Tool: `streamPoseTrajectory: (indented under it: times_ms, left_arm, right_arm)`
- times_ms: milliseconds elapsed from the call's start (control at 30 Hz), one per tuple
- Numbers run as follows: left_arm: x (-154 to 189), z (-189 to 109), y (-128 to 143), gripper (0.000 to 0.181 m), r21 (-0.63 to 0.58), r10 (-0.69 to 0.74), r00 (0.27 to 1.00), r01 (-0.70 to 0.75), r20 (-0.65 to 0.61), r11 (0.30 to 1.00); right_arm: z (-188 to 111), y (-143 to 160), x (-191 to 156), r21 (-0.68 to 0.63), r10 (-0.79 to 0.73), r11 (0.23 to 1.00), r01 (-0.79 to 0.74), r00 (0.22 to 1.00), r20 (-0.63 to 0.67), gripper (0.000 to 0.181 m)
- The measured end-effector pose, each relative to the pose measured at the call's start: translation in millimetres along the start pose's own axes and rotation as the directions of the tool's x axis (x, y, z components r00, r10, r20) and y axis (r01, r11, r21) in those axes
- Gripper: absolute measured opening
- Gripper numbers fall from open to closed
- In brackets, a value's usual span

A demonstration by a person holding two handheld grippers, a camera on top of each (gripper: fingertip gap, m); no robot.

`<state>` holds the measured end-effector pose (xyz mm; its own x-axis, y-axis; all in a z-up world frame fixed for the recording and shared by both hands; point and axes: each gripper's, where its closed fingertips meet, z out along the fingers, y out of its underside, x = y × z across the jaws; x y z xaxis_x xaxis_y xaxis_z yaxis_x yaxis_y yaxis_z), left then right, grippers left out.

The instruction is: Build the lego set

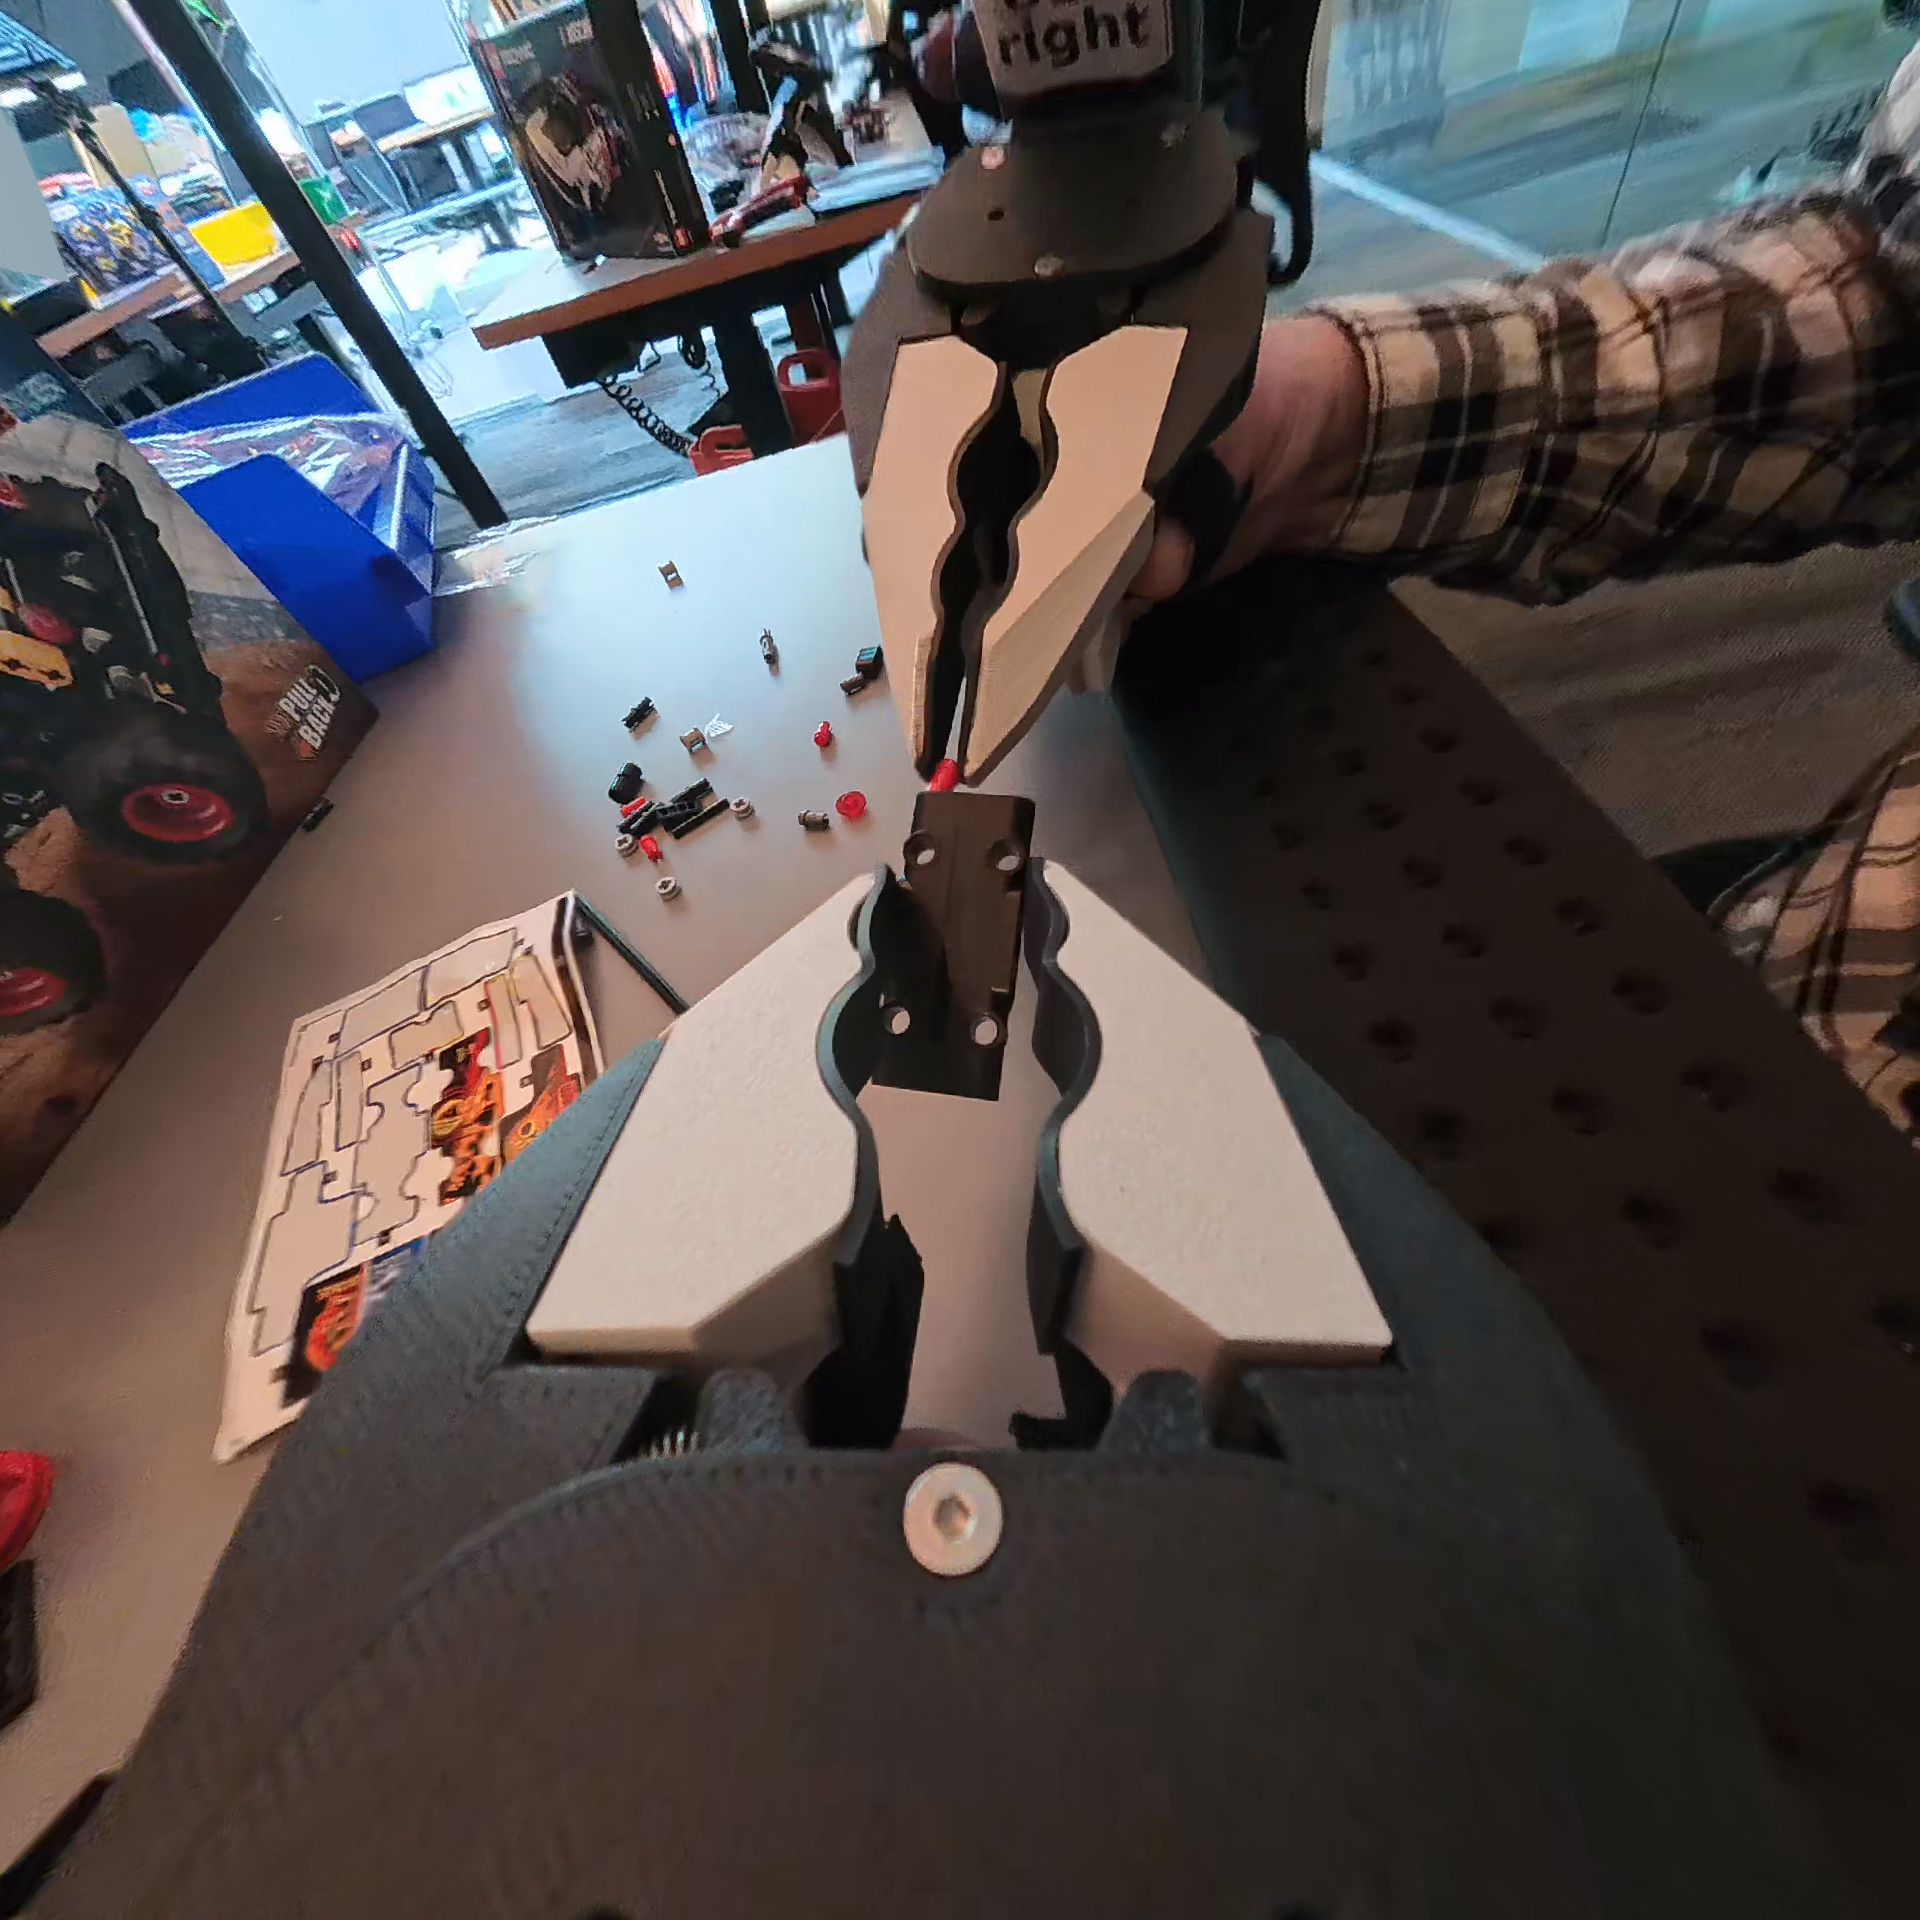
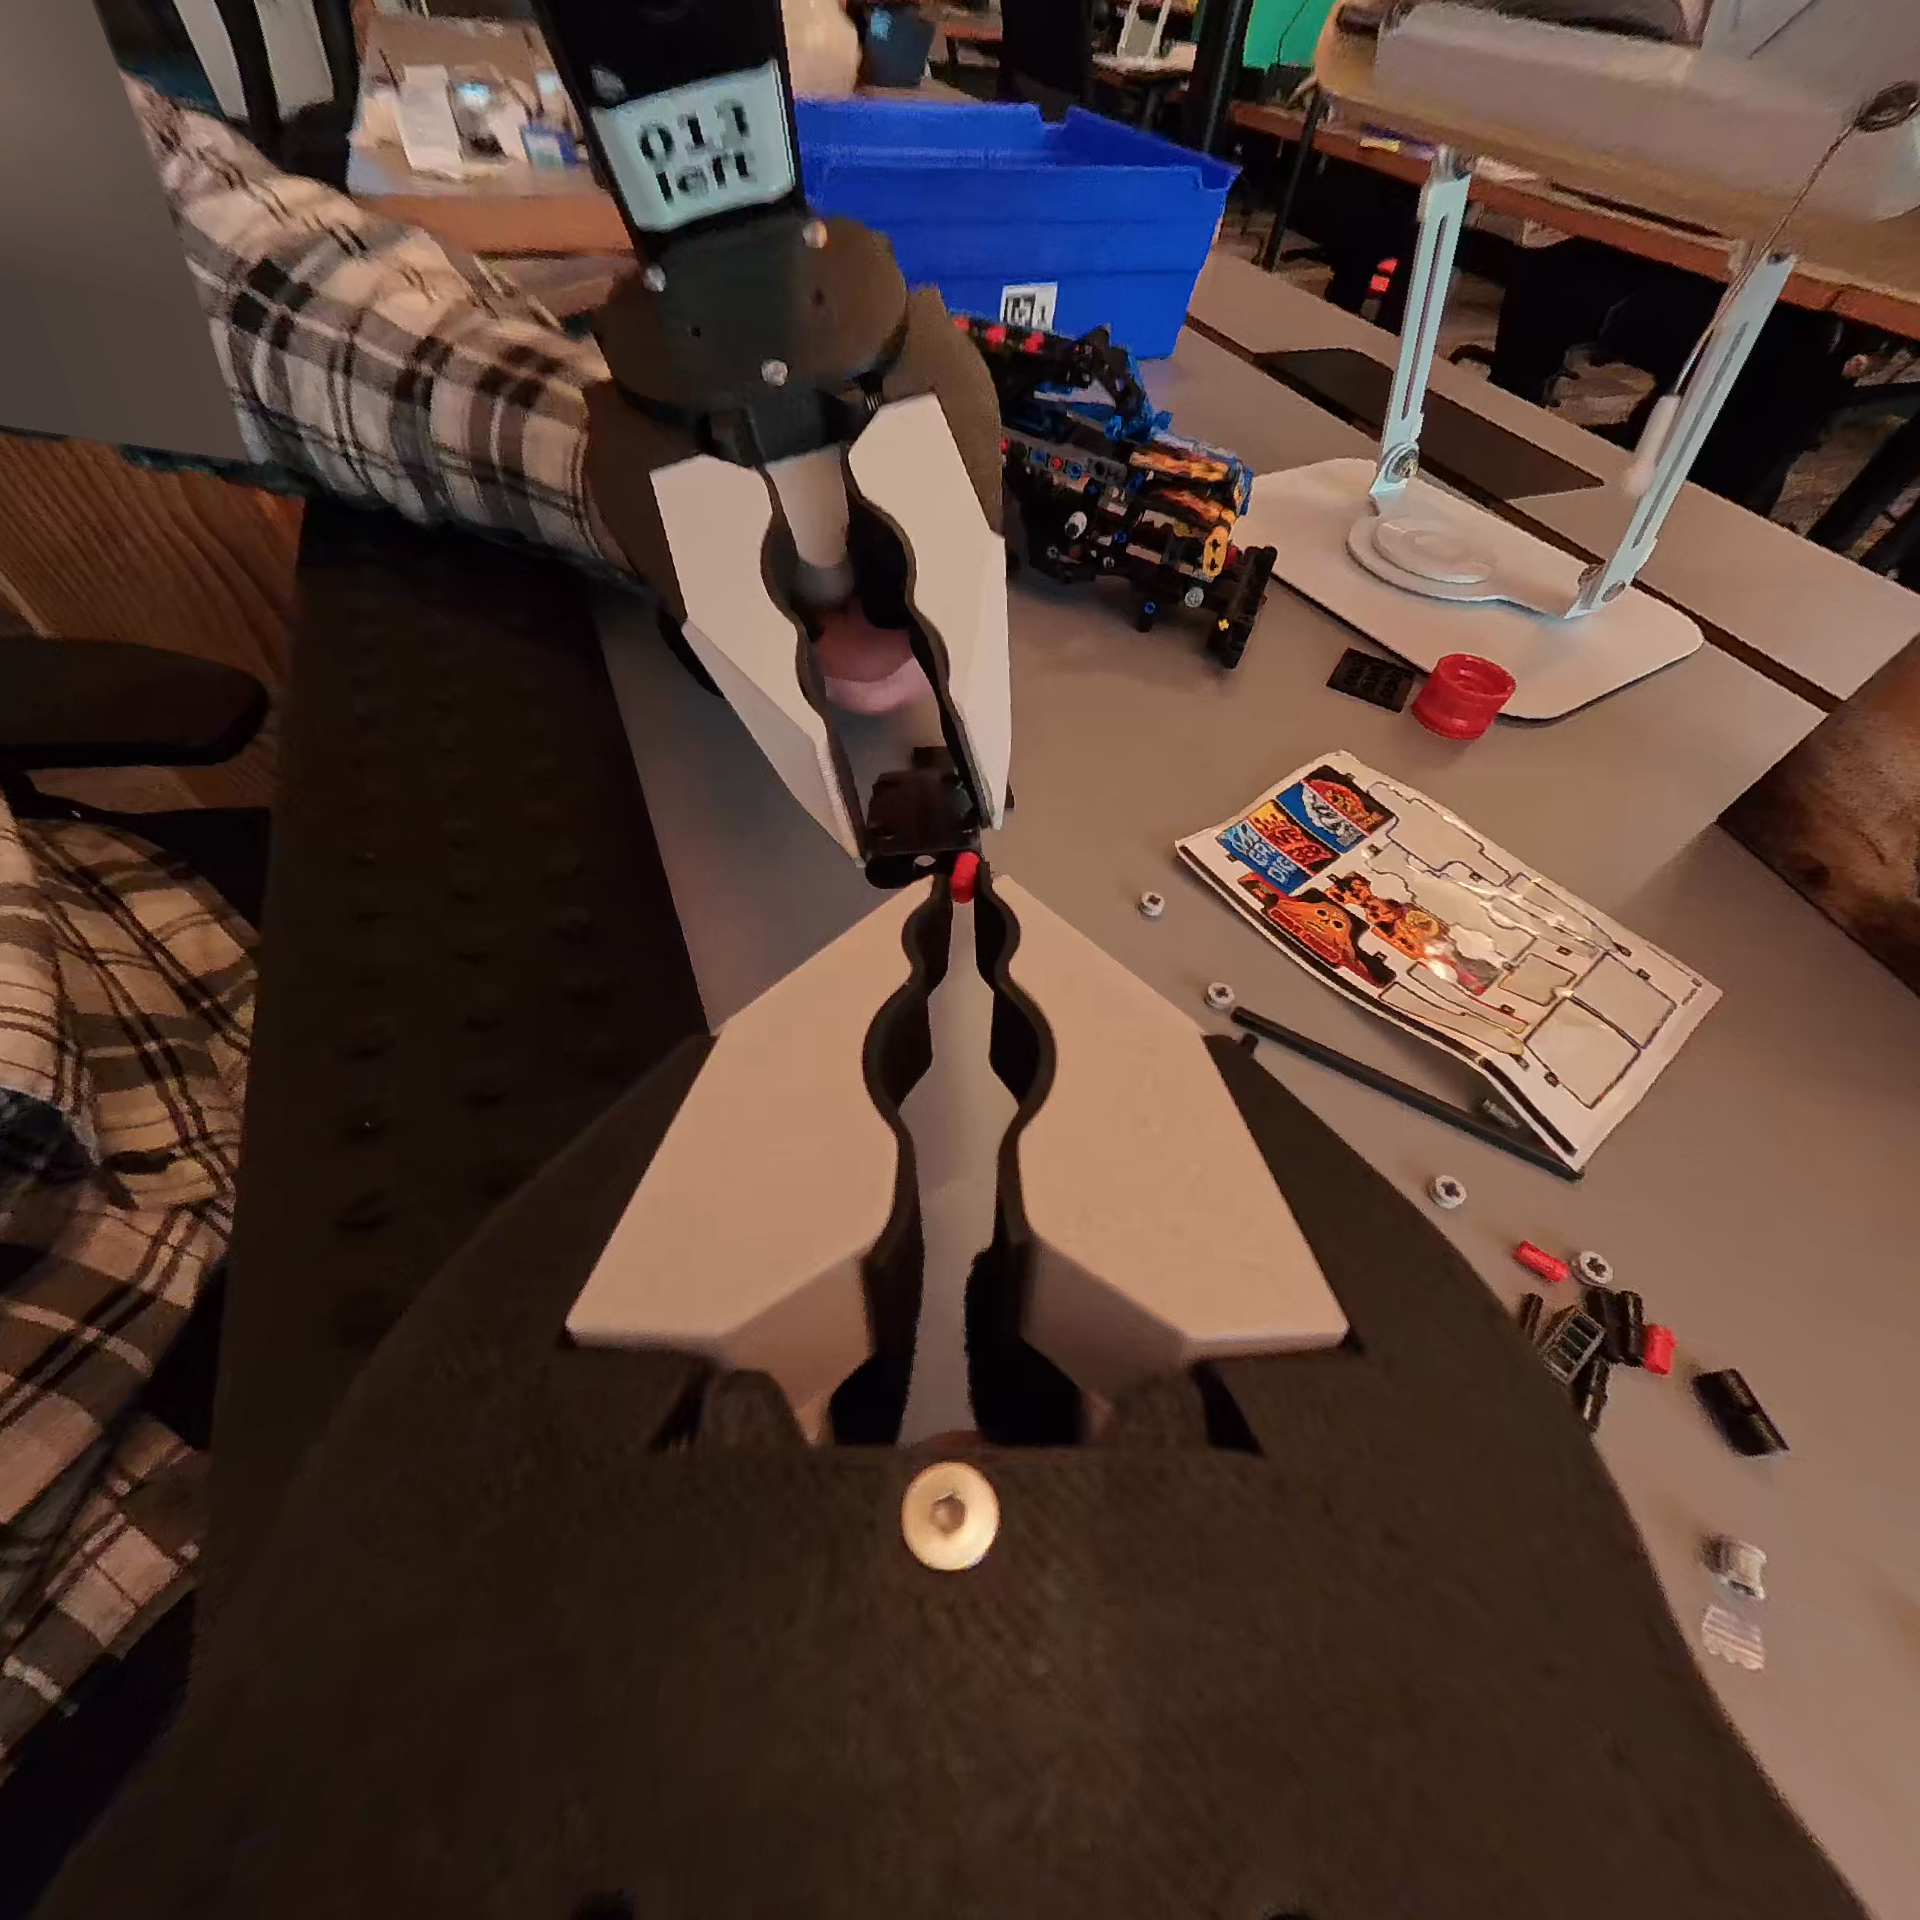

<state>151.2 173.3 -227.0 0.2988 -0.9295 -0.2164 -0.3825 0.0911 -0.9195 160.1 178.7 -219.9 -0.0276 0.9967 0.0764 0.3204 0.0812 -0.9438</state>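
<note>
My left gripper (image 1: 961, 883) is shut on a black lego panel (image 1: 961, 935) with round pin holes, held above the grey table (image 1: 520, 935). My right gripper (image 1: 943, 774) comes in from above, shut on a small red pin (image 1: 943, 775) whose tip meets the panel's far end. In the right wrist view my right gripper (image 2: 964, 888) pinches the red pin (image 2: 964, 871) against the black panel (image 2: 920, 810) held by the left gripper (image 2: 920, 821). Several loose black, red and grey pieces (image 1: 675, 805) lie on the table.
A sticker sheet (image 1: 416, 1122) lies on a black axle (image 2: 1403, 1096). A part-built lego vehicle (image 2: 1132, 499), blue bin (image 2: 997, 197), red wheel hub (image 2: 1463, 694), lamp base (image 2: 1455, 582) and set box (image 1: 104, 779) stand around. A black perforated mat (image 1: 1507, 1039) borders the table. The grippers are tip to tip, or close to it. Left tips and right tips are each some 15 centimetres from the black axle (image 2: 1403, 1096). The left camera catches it too, in the left wrist view (image 1: 634, 951).
</note>
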Motion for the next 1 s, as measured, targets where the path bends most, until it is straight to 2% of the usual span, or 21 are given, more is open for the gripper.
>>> streamPoseTrajectory:
  times_ms: [200, 500, 1000]
  left_arm:
    - [3.0, -0.5, 10.0, 0.023, -0.115, 0.138, 0.990, -0.135, 0.016, 0.984]
    - [7.9, 2.0, 24.3, 0.022, -0.214, 0.243, 0.970, -0.240, -0.010, 0.947]
    - [16.7, 6.9, 49.0, 0.022, -0.408, 0.324, 0.942, -0.333, -0.093, 0.850]
  right_arm:
    - [6.3, 12.1, -3.1, -0.082, -0.053, 0.995, 0.052, 0.999, -0.003, 0.002]
    - [13.1, 26.6, -7.0, -0.177, -0.119, 0.977, 0.117, 0.993, 0.000, 0.001]
    - [25.2, 55.2, -11.6, -0.359, -0.242, 0.904, 0.233, 0.970, 0.020, 0.001]
